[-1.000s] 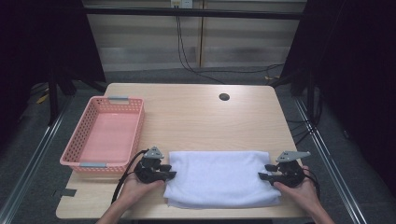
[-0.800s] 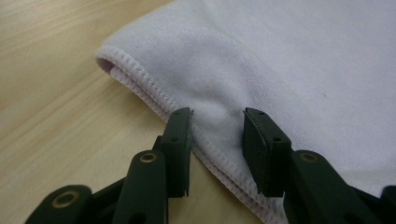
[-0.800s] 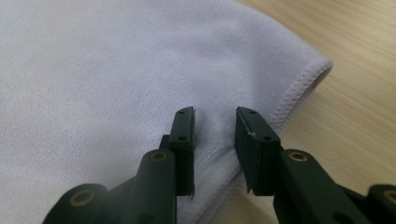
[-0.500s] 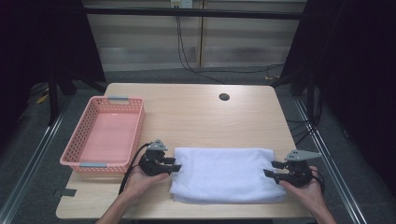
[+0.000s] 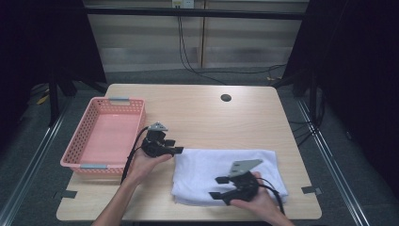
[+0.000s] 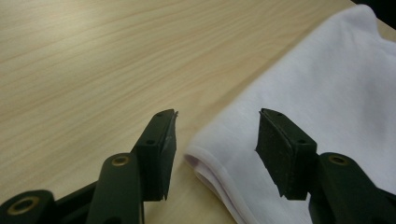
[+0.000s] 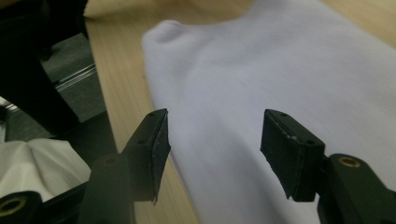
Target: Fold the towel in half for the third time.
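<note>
While there's just one folded white cloth (image 5: 228,175) on the wooden table (image 5: 207,117) and one empty pink basket (image 5: 106,136) off to its left, there are two grippers in play. The left gripper (image 5: 179,150) sits at the cloth's upper-left corner, jaws spread wide, and in its own view that folded corner (image 6: 205,161) lies between them, nothing pinched. The right gripper (image 5: 214,187) hangs over the cloth's front part, also wide open, holding nothing.
</note>
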The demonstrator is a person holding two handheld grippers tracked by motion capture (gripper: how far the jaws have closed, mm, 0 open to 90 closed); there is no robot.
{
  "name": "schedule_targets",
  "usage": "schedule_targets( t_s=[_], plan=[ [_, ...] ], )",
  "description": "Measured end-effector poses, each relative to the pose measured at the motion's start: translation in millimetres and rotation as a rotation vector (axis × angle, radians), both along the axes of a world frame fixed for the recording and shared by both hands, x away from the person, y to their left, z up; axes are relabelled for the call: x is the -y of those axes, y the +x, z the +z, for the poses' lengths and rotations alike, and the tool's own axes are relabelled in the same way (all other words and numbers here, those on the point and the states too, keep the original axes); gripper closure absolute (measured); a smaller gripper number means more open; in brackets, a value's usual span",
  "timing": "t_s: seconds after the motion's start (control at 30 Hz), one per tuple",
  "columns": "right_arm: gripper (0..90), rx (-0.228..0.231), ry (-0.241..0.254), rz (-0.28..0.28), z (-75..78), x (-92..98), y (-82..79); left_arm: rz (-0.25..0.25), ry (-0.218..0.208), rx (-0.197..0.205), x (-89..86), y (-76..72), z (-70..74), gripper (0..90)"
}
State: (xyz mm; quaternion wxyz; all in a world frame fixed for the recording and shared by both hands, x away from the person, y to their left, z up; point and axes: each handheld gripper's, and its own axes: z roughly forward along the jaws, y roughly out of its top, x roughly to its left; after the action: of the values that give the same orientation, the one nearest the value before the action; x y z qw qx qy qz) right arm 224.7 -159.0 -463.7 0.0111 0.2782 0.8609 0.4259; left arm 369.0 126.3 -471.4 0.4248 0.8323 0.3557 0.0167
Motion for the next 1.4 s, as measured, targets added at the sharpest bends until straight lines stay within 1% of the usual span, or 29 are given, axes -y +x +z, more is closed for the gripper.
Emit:
schedule_targets(
  t_s=[0.03, 0.07, 0.1, 0.13, 0.23, 0.27, 0.33, 0.4, 0.47, 0.53, 0.57, 0.6, 0.63, 0.7, 0.73, 0.77, 0.8, 0.87, 0.9, 0.97, 1.0, 1.03, 1.1, 1.13, 1.2, 1.23, 1.3, 1.37, 1.4],
  plan=[
    [42.7, -0.013, 0.01, 0.022, -1.7, -13.1, 4.0, 0.013, -0.005, -0.006, 0.3, 4.3, -4.0, 46.8],
    [42.4, -0.022, 0.009, 0.048, -3.3, -26.0, 7.8, 0.013, 0.006, -0.007, -0.4, 5.1, -5.0, 46.7],
    [42.3, -0.016, 0.003, 0.066, -4.7, -38.0, 11.4, 0.009, 0.006, -0.01, -0.4, 4.6, -6.3, 46.4],
    [41.6, -0.034, 0.009, 0.086, -6.8, -49.2, 14.9, 0.012, -0.001, -0.013, 0.1, 3.5, -7.9, 46.4],
    [40.7, -0.058, -0.007, 0.128, -16.3, -77.5, 23.1, -0.004, 0.02, -0.021, 0.1, 1.4, -11.6, 45.7],
    [41.1, -0.06, -0.01, 0.139, -20.0, -84.3, 24.4, 0.002, 0.016, -0.022, 0.0, 1.1, -12.7, 45.5],
    [42.2, -0.024, -0.027, 0.138, -26.6, -94.6, 22.9, -0.002, 0.021, -0.025, -1.3, 1.8, -12.9, 45.2],
    [40.9, -0.035, -0.033, 0.146, -31.6, -98.0, 22.2, 0.006, 0.013, -0.028, -3.0, 2.5, -13.0, 45.0],
    [39.9, -0.029, -0.033, 0.155, -32.7, -97.4, 20.4, 0.0, 0.013, -0.029, -3.7, 2.5, -12.8, 45.0],
    [40.2, 0.011, -0.059, 0.159, -34.0, -97.8, 15.8, 0.011, 0.013, -0.028, -3.6, 2.6, -13.7, 44.7],
    [40.2, 0.011, -0.059, 0.159, -34.0, -97.8, 15.8, 0.011, 0.013, -0.028, -3.6, 2.6, -13.7, 44.6],
    [40.4, 0.045, -0.076, 0.164, -34.7, -99.0, 13.0, 0.014, 0.026, -0.025, -3.5, 2.7, -14.1, 44.6],
    [40.7, 0.112, -0.117, 0.174, -35.5, -102.0, 6.9, 0.017, 0.038, -0.028, -3.0, 3.0, -14.8, 43.8],
    [41.2, 0.126, -0.125, 0.172, -35.5, -102.9, 5.8, 0.018, 0.032, -0.03, -2.5, 3.3, -15.8, 42.7],
    [47.7, 0.156, -0.148, 0.168, -35.2, -103.5, 4.4, 0.025, 0.024, -0.042, -1.4, 3.6, -17.0, 42.1],
    [50.0, 0.166, -0.153, 0.165, -35.3, -103.5, 3.9, 0.019, 0.029, -0.038, -1.0, 3.7, -17.2, 42.0],
    [50.0, 0.166, -0.153, 0.165, -35.3, -103.5, 3.9, 0.019, 0.029, -0.038, -1.0, 3.7, -17.2, 41.7],
    [58.3, 0.173, -0.157, 0.146, -35.3, -102.2, 3.9, 0.007, 0.033, -0.035, 2.1, 3.3, -19.6, 40.5],
    [58.3, 0.173, -0.157, 0.146, -35.3, -102.2, 3.9, 0.007, 0.033, -0.035, 2.1, 3.3, -19.6, 40.1],
    [63.5, 0.174, -0.149, 0.124, -35.6, -100.6, 5.5, -0.008, 0.057, -0.042, 5.4, 2.5, -22.1, 40.0],
    [69.3, 0.152, -0.135, 0.093, -35.4, -99.2, 7.5, -0.042, 0.062, -0.051, 9.7, 0.5, -24.4, 44.2],
    [70.5, 0.137, -0.123, 0.091, -35.1, -97.8, 9.7, -0.067, 0.064, -0.057, 11.2, -0.6, -24.9, 50.7],
    [75.9, 0.103, -0.09, 0.085, -34.1, -93.7, 12.1, -0.084, 0.079, -0.036, 12.5, -3.2, -22.2, 62.5],
    [76.7, 0.08, -0.062, 0.08, -33.3, -90.0, 14.1, -0.092, 0.067, -0.041, 11.6, -2.7, -21.6, 71.6],
    [77.2, 0.072, -0.046, 0.073, -30.8, -87.2, 14.4, -0.097, 0.034, -0.061, 8.7, -1.0, -21.2, 79.6],
    [77.2, 0.072, -0.046, 0.073, -30.8, -87.2, 14.4, -0.097, 0.034, -0.061, 8.7, -1.0, -21.2, 81.0],
    [77.5, 0.083, -0.034, 0.065, -21.2, -86.3, 12.6, -0.08, -0.032, -0.092, 4.9, 0.9, -19.3, 81.9],
    [77.6, 0.087, -0.023, 0.065, -18.7, -85.7, 12.7, -0.086, -0.047, -0.091, 3.4, 1.2, -16.4, 82.3],
    [77.8, 0.089, -0.008, 0.06, -10.7, -83.2, 13.6, -0.061, -0.091, -0.092, 1.3, 1.1, -8.9, 82.4]
  ],
)
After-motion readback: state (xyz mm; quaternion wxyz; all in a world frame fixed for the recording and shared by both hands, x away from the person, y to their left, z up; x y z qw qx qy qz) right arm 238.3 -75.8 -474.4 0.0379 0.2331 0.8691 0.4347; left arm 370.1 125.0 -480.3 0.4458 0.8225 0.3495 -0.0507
